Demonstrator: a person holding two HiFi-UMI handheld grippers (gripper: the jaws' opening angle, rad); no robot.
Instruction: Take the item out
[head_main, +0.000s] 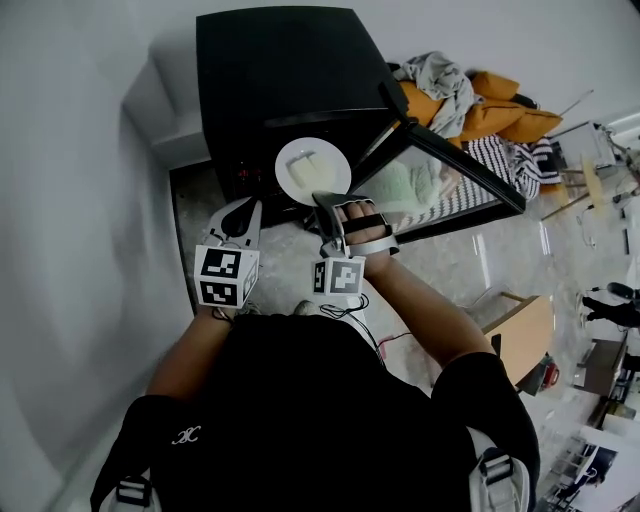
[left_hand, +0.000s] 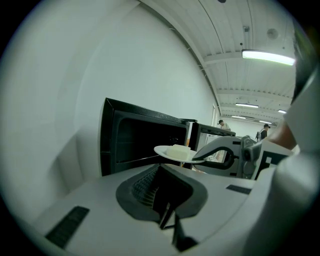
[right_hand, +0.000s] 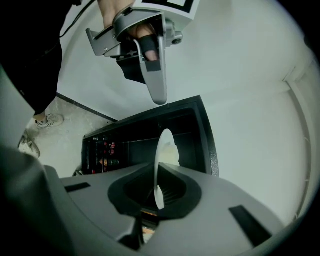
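Note:
A black microwave (head_main: 280, 90) stands with its door (head_main: 455, 185) swung open to the right. Just outside its opening my right gripper (head_main: 327, 203) is shut on the near rim of a white plate (head_main: 312, 168) that carries pale food blocks (head_main: 303, 170). From the right gripper view the plate (right_hand: 161, 150) shows edge-on between the jaws of the right gripper (right_hand: 159, 182), with the microwave cavity (right_hand: 130, 145) behind. My left gripper (head_main: 240, 215) hovers left of the plate, jaws together and holding nothing. In the left gripper view the plate (left_hand: 175, 152) floats ahead of the left gripper (left_hand: 162, 192).
A white wall (head_main: 70, 200) runs close on the left. Orange cushions with crumpled clothes (head_main: 470, 95) lie behind the door. A wooden table (head_main: 525, 335) stands to the right on the pale floor. Two people (left_hand: 221, 123) stand far off.

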